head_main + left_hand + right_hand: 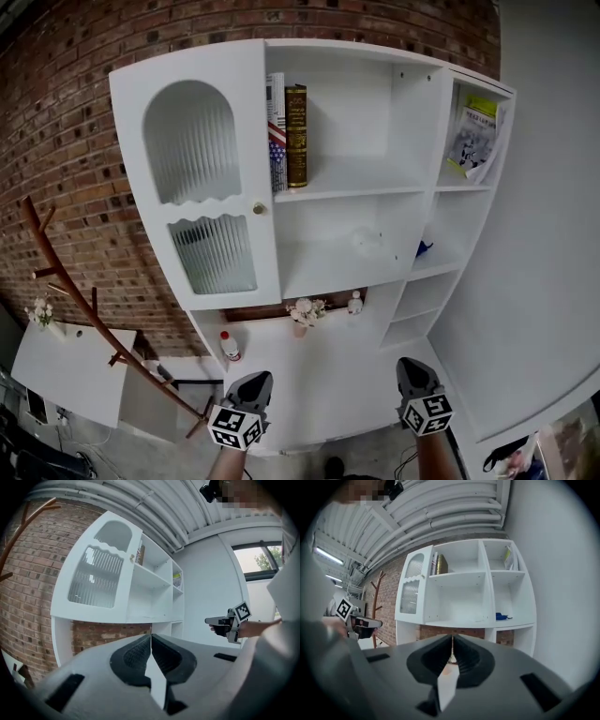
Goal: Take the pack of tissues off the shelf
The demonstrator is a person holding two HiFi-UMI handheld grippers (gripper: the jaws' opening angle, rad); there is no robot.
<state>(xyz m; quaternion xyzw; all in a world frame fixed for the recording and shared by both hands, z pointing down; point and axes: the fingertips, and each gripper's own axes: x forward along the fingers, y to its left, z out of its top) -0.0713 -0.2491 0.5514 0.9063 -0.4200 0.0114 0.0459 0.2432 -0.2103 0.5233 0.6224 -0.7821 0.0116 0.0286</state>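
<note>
A pale, translucent pack of tissues (pixel 367 240) lies on the middle open shelf of the white shelf unit (pixel 347 178). In the right gripper view the pack (pixel 481 618) is a faint shape on that shelf. My left gripper (pixel 254 381) and right gripper (pixel 413 368) are low in the head view, well below the shelf and apart from it. Both point toward the unit. The left gripper's (pixel 151 637) jaws meet with nothing between them. The right gripper's (pixel 452 639) jaws are likewise closed and empty.
Books (pixel 289 136) stand on the top shelf and a booklet (pixel 475 136) leans in the top right compartment. A blue item (pixel 423 248) lies right of the pack. Flowers (pixel 305 312) and a red-capped bottle (pixel 229 347) sit on the lower ledge. A wooden coat rack (pixel 75 300) stands at left.
</note>
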